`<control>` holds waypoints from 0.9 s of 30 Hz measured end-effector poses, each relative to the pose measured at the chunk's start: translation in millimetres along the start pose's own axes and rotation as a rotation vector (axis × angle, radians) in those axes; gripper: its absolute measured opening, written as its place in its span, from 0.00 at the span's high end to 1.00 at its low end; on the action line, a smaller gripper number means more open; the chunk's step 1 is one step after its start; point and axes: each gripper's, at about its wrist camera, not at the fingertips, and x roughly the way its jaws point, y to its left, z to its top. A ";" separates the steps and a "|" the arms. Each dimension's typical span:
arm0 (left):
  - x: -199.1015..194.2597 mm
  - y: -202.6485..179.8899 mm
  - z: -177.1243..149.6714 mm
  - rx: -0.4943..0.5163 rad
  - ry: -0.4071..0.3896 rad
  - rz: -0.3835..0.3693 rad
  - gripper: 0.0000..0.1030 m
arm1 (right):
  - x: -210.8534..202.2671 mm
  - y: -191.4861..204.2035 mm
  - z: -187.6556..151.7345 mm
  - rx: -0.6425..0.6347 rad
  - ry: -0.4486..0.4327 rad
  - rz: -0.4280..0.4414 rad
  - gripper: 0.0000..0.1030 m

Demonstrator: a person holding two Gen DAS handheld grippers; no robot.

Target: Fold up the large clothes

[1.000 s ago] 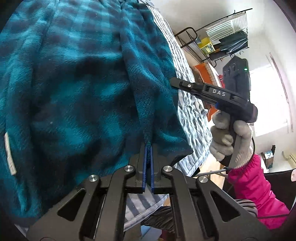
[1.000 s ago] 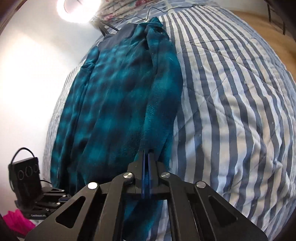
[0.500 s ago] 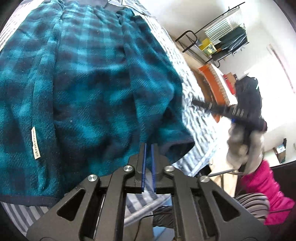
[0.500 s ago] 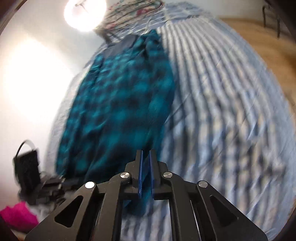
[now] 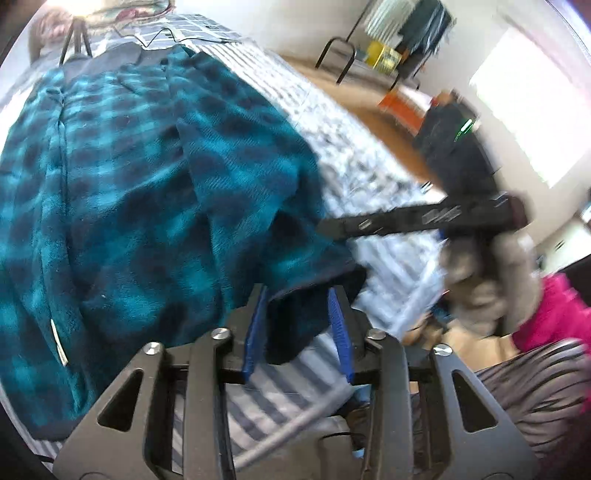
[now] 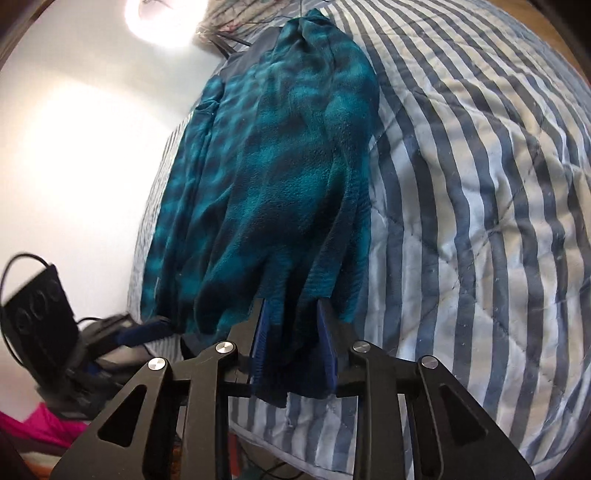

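Observation:
A teal plaid fleece garment (image 5: 129, 192) lies lengthwise on the striped bed (image 6: 480, 221), its right side folded over the middle (image 6: 288, 166). My left gripper (image 5: 297, 295) hovers over the garment's near hem. Its jaws are opening, with the dark hem corner (image 5: 295, 325) lying loose between the blue pads (image 5: 255, 332). My right gripper (image 6: 290, 308) is at the same end. Its jaws are opening too, and bunched fleece (image 6: 291, 354) hangs slack between its pads (image 6: 327, 347). In the left wrist view the right gripper (image 5: 328, 227) reaches in from the right beside the fold.
A gloved hand (image 5: 487, 280) with a pink sleeve (image 5: 554, 314) holds the right gripper. A clothes rack (image 5: 406, 22) and an orange item (image 5: 402, 103) stand across the wooden floor. A tripod (image 5: 75, 40) stands at the bed's far end. The bed's near edge (image 5: 280, 424) is just below the jaws.
Both grippers were shut on the garment's edge and their pads now stand apart. The left view has pulled back and rolled, showing more of the garment. The hem lies slack.

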 end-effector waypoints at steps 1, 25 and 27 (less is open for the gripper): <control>6.1 0.7 -3.3 0.019 0.011 0.027 0.96 | -1.4 0.2 -1.1 -0.005 -0.005 0.000 0.74; -6.7 -14.3 -37.5 0.141 -0.018 0.054 0.99 | -41.0 -17.9 -22.9 0.032 -0.095 -0.058 0.95; -7.6 -7.7 -33.3 0.104 -0.020 0.038 0.99 | -39.8 -20.0 -26.4 0.043 -0.078 -0.006 0.65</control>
